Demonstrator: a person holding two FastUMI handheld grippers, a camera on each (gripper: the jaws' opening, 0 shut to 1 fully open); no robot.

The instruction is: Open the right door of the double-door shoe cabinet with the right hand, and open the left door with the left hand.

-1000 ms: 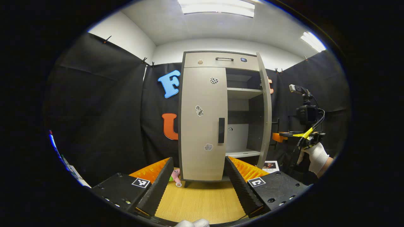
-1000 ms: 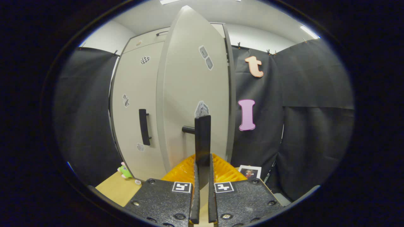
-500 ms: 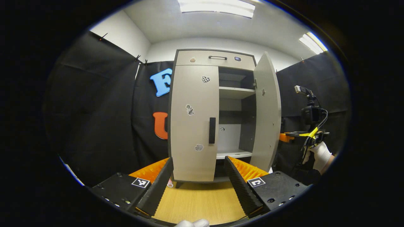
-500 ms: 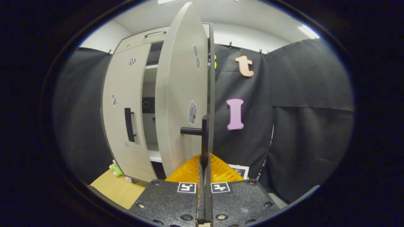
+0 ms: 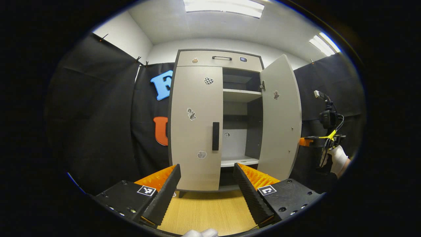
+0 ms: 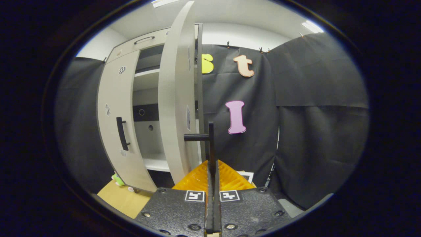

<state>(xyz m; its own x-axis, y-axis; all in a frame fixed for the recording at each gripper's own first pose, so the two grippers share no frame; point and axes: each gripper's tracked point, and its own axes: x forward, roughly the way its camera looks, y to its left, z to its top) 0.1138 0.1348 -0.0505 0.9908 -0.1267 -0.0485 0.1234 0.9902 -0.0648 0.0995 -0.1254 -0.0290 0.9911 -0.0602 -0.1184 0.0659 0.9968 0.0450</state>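
Each tool (image 5: 205, 184) has black blocky bodies with screws and square black-and-white markers. At three o'clock in the left gripper view, a white glove (image 5: 335, 158) grips the right tool (image 5: 304, 142), which carries a black-and-yellow cable (image 5: 332, 135).

Left tongs (image 5: 207, 184) agape; right tongs (image 6: 212, 171) clamped

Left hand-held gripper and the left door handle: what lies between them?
In the left gripper view, only bare wooden floor separates the open left hand-held gripper from the closed left door and its handle.
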